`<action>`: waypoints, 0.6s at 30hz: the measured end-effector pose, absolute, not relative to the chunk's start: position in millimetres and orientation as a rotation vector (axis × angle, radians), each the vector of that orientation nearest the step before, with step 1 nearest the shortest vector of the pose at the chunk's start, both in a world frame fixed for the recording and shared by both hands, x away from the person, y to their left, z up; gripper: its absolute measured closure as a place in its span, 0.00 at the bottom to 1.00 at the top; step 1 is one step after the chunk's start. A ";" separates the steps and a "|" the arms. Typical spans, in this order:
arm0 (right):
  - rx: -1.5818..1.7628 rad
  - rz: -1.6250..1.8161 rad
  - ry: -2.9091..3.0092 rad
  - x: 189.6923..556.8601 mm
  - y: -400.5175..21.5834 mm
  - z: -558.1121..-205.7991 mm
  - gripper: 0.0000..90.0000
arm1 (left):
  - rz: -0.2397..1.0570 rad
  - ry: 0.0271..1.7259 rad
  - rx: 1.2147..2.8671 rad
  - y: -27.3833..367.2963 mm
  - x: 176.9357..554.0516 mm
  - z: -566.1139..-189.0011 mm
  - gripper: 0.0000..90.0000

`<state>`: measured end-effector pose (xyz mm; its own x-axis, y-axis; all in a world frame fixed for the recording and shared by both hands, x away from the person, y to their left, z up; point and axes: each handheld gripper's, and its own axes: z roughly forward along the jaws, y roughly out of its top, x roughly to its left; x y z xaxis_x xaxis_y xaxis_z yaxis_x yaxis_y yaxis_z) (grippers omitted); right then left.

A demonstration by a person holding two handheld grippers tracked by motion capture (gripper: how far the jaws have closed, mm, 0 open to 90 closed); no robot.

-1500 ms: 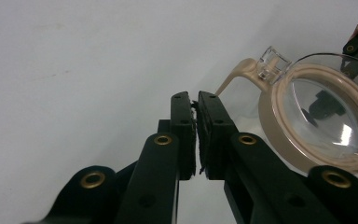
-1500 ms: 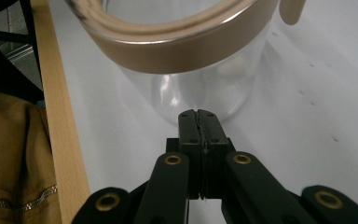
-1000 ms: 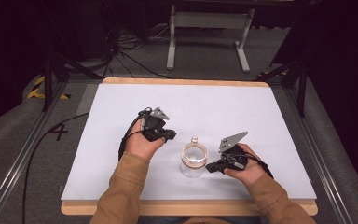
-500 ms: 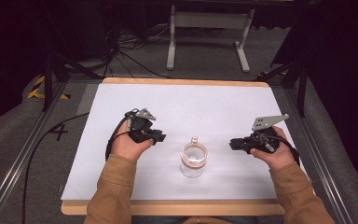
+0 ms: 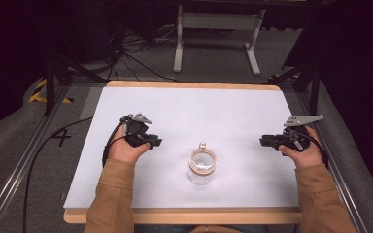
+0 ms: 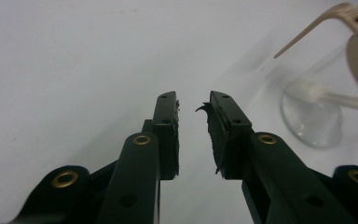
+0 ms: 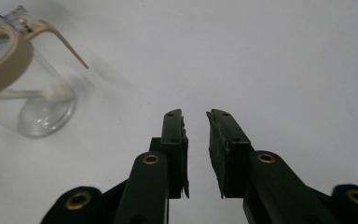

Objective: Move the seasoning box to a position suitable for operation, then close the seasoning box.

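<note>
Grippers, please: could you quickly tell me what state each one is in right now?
Left gripper: open, holding nothing.
Right gripper: open, holding nothing.

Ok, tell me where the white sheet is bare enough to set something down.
The whole far half of the white sheet, beyond both grippers, is bare. Smaller free patches lie between the left gripper and the glass jar, and between the jar and the right gripper. The near middle, around the jar, is the one occupied spot.
</note>
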<state>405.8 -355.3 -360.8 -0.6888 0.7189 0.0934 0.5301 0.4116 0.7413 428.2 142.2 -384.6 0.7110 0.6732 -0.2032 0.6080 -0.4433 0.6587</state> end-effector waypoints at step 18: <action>1.251 0.974 2.419 429.3 -389.2 -410.4 0.72 | 0.087 1.024 2.233 178.9 445.2 -434.8 0.81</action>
